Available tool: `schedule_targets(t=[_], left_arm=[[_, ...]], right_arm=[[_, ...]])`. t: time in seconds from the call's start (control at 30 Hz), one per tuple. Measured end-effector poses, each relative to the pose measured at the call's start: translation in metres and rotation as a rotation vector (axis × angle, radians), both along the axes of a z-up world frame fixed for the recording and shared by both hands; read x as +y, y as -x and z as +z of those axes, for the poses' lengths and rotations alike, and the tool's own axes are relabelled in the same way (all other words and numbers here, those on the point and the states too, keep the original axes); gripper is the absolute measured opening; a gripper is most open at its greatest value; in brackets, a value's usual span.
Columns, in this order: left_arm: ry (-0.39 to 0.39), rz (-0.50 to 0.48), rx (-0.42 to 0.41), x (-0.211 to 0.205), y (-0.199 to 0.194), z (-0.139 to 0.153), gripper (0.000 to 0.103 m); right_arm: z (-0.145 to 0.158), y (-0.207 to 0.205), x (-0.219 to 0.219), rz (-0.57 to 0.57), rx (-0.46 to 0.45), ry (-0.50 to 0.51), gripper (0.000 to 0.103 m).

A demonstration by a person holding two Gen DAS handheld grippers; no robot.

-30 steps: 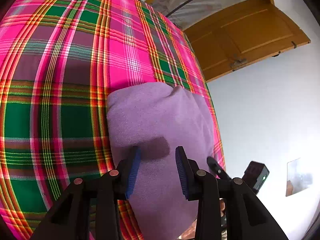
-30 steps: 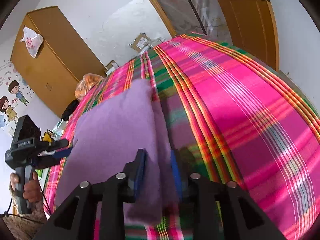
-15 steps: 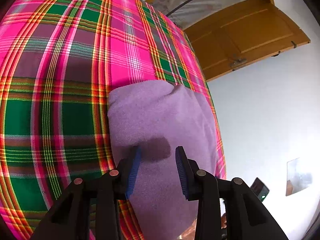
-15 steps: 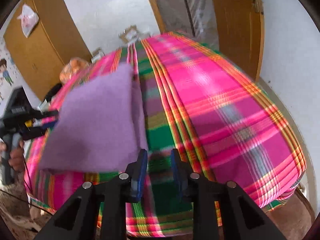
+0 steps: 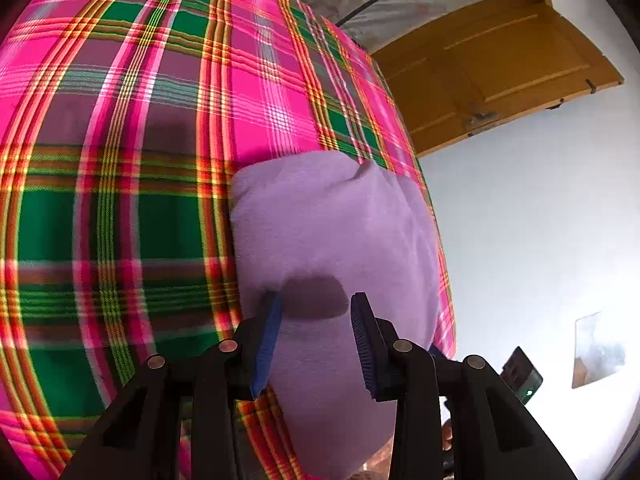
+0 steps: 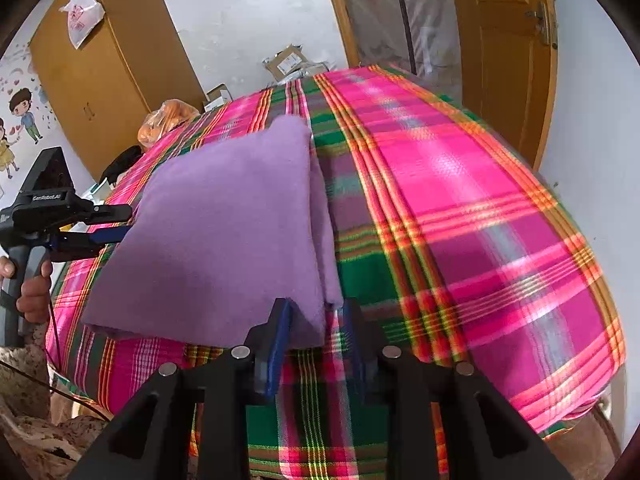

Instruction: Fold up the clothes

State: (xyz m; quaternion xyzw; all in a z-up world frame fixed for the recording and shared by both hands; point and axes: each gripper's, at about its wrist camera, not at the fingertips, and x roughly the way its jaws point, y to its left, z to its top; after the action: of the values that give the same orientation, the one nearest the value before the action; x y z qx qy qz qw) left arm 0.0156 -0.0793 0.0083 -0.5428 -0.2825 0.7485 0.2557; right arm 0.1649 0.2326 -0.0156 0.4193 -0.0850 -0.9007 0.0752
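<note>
Left wrist view: folded lilac fleece garment [image 5: 336, 240] lay flat on bed covered by pink-green-orange plaid cloth [image 5: 120, 160], near the bed edge on the wall side. Left gripper [image 5: 316, 332] hovered over the garment's near end, blue-padded fingers [image 5: 266, 336] spread apart, nothing between them; dark shadow on the fleece just ahead of the tips. Whether the tips touched the fabric could not be told. Orange-brown wooden door [image 5: 496, 68] stood past the far bed corner, white wall [image 5: 540, 220] to the right. Small black device with a green light [image 5: 524, 380] showed low right, beside the bed edge.

Right wrist view: same garment [image 6: 228, 224] seen as a neat rectangle, a lower layer sticking out along its right edge. Right gripper [image 6: 316, 332] sat at the near right corner, fingers [image 6: 276, 344] parted, corner of fleece just ahead of the gap, not clamped. Left gripper [image 6: 108, 224] visible at the garment's left edge, held by a hand [image 6: 32, 288] on a grey grip. Wooden wardrobe [image 6: 108, 80] with a white plastic bag [image 6: 82, 14] hanging on it stood behind; orange bag [image 6: 168, 120] and cardboard boxes [image 6: 288, 60] beyond the bed's far end; cartoon wall stickers [image 6: 20, 120] at left.
</note>
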Motion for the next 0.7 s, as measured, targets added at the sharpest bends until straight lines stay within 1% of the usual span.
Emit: schedule_targets(t=[0.1, 0.17, 0.2, 0.27, 0.37, 0.47, 0.5, 0.63, 0.7], left_arm=[[0.033, 0.047, 0.021, -0.007, 0.013, 0.001, 0.037], [0.058, 0.087, 0.003, -0.012, 0.024, -0.004, 0.037], [0.061, 0.090, -0.017, -0.012, 0.029, -0.008, 0.037], [0.047, 0.069, -0.044, -0.009, 0.036, -0.014, 0.037], [0.042, 0.075, -0.046, -0.009, 0.042, -0.017, 0.038], [-0.003, 0.105, -0.081, -0.015, 0.052, -0.022, 0.039], [-0.003, 0.116, -0.089, -0.015, 0.052, -0.021, 0.039], [0.064, 0.157, -0.060, -0.015, 0.059, -0.014, 0.039], [0.096, 0.169, -0.064, -0.016, 0.059, -0.010, 0.039]], right_arm=[[0.011, 0.002, -0.010, 0.008, 0.037, -0.031, 0.027], [0.014, 0.003, -0.014, 0.024, 0.050, -0.026, 0.027], [0.015, 0.004, -0.016, 0.028, 0.053, -0.030, 0.027], [0.017, 0.007, -0.022, 0.038, 0.061, -0.040, 0.027], [0.022, 0.007, -0.026, 0.049, 0.084, -0.046, 0.027], [0.027, 0.014, -0.031, 0.064, 0.099, -0.046, 0.027], [0.028, 0.018, -0.034, 0.070, 0.101, -0.050, 0.027], [0.032, 0.036, -0.052, 0.111, 0.109, -0.055, 0.027], [0.031, 0.044, -0.056, 0.116, 0.111, -0.056, 0.027]])
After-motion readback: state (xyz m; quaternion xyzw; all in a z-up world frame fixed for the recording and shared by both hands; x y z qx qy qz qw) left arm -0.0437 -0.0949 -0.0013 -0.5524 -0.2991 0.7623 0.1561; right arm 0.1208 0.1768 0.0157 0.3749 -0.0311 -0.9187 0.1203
